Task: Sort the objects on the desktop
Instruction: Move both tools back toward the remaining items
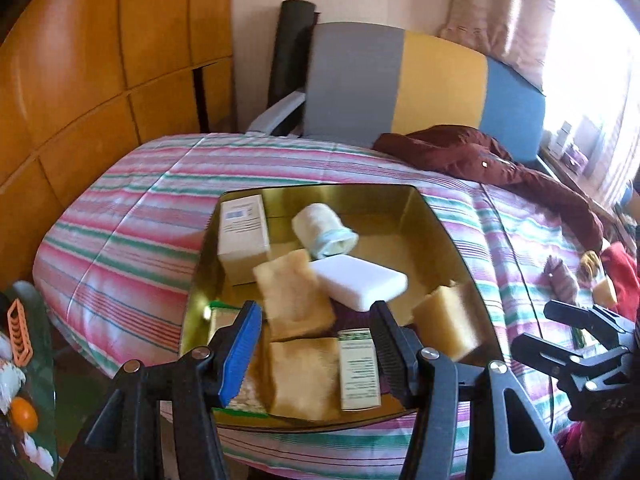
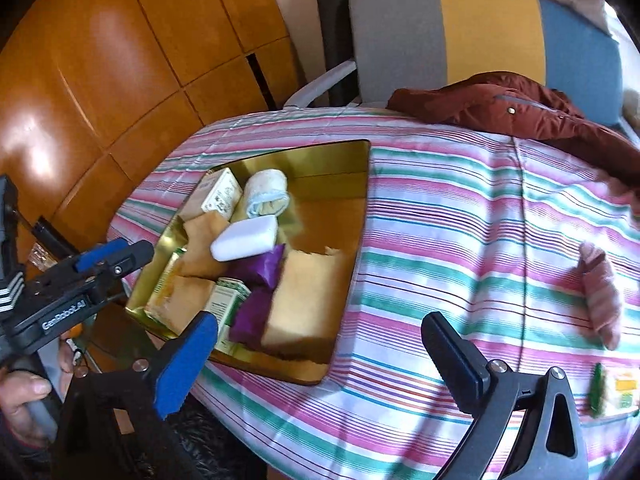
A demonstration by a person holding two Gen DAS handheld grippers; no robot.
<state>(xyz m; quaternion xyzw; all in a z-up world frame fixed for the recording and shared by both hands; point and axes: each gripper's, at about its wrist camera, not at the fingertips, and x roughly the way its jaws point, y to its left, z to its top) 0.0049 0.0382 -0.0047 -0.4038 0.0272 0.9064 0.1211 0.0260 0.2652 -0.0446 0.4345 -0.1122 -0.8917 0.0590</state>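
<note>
Both claws spread wide, nothing held, over the gold tray (image 1: pixel 430 216) on the striped bedspread (image 1: pixel 132 216).

Left gripper (image 1: pixel 316 322) hangs above tan sponges and the white soap bar (image 1: pixel 358 282). Only the right wrist view, past the right gripper (image 2: pixel 320 340), catches the purple pouches (image 2: pixel 262 268) in the tray and a pink rolled cloth (image 2: pixel 600 300) well apart on the spread.

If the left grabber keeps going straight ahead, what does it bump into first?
Probably the tan sponge lying in the gold tray. The left gripper is open and aimed over the tray's near end, with that sponge right between its fingers. Depth is hard to judge, so the white block might be touched too.
</note>
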